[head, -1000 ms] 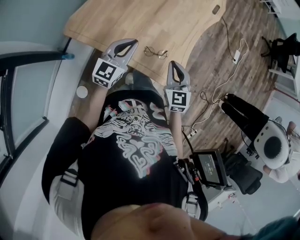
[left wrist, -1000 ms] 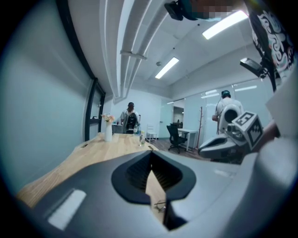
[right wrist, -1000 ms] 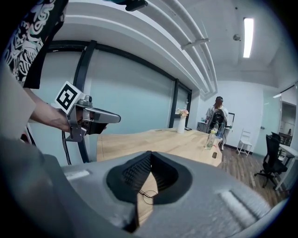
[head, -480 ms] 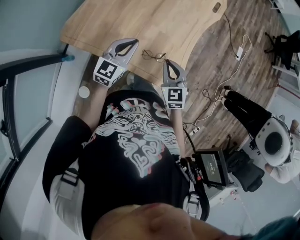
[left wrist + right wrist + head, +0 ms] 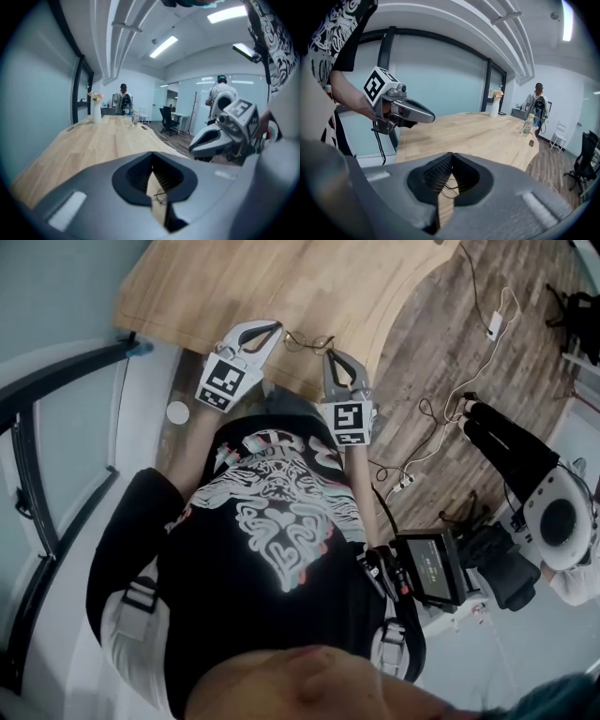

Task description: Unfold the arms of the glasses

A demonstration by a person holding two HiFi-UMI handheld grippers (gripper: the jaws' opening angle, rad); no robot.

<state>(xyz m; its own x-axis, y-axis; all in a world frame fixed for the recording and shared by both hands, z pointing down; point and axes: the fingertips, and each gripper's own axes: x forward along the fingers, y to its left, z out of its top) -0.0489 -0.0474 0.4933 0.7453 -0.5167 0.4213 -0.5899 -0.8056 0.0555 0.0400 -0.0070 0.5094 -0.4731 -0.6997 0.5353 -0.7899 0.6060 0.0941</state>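
lying on the wooden table [image 5: 281, 277] near its curved edge, the glasses [image 5: 307, 338] sit between the two grippers and just ahead of their tips, touched by neither. the left gripper [image 5: 275, 326] has its jaws drawn together at the tips with nothing caught in them; the right gripper [image 5: 328, 353] is the same, tips meeting on air. each gripper's own view shows the thin wire frame resting on the wood beyond its jaws. whether the arms lie folded is too small to tell, but i judge nothing has been opened yet: approach, pinch and swing-out are all left to do.
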